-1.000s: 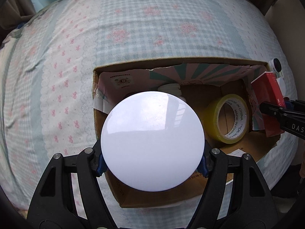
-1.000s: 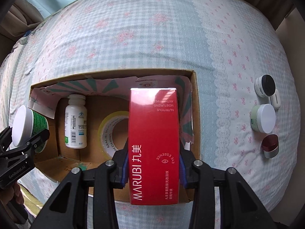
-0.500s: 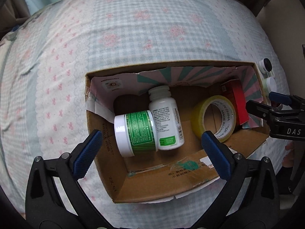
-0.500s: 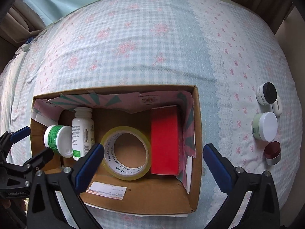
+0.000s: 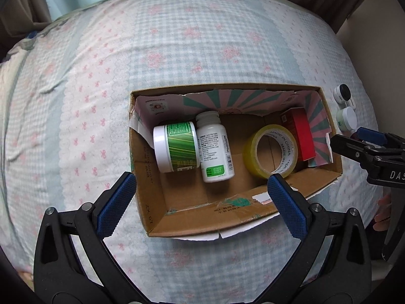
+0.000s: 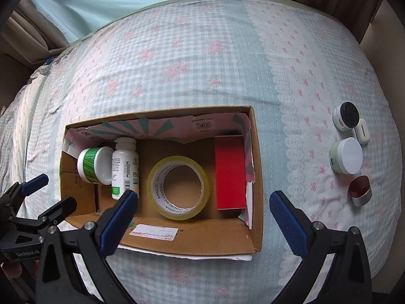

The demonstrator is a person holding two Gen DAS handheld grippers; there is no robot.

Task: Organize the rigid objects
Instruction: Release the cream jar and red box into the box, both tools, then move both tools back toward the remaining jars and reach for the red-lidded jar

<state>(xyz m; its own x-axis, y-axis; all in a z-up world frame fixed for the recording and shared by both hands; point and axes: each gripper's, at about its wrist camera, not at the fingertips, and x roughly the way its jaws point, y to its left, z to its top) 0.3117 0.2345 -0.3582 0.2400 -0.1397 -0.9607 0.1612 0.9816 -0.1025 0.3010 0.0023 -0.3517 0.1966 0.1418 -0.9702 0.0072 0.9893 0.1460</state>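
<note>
Bed with checked floral sheet [image 6: 202, 58] | brown cardboard box [image 6: 255, 177] holds green-labelled white jar [image 5: 174, 149], white pill bottle [image 5: 215, 149], yellow tape roll [image 6: 179, 187], red carton [image 6: 229, 172] | left gripper [image 5: 202, 200] and right gripper [image 6: 202, 215] both spread wide, empty, above box

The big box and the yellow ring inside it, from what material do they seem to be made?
The box looks like matte brown corrugated cardboard: torn edges, folded flaps. The tape roll seems glossy, translucent yellowish plastic film wound on a printed white, probably paper, core.
</note>
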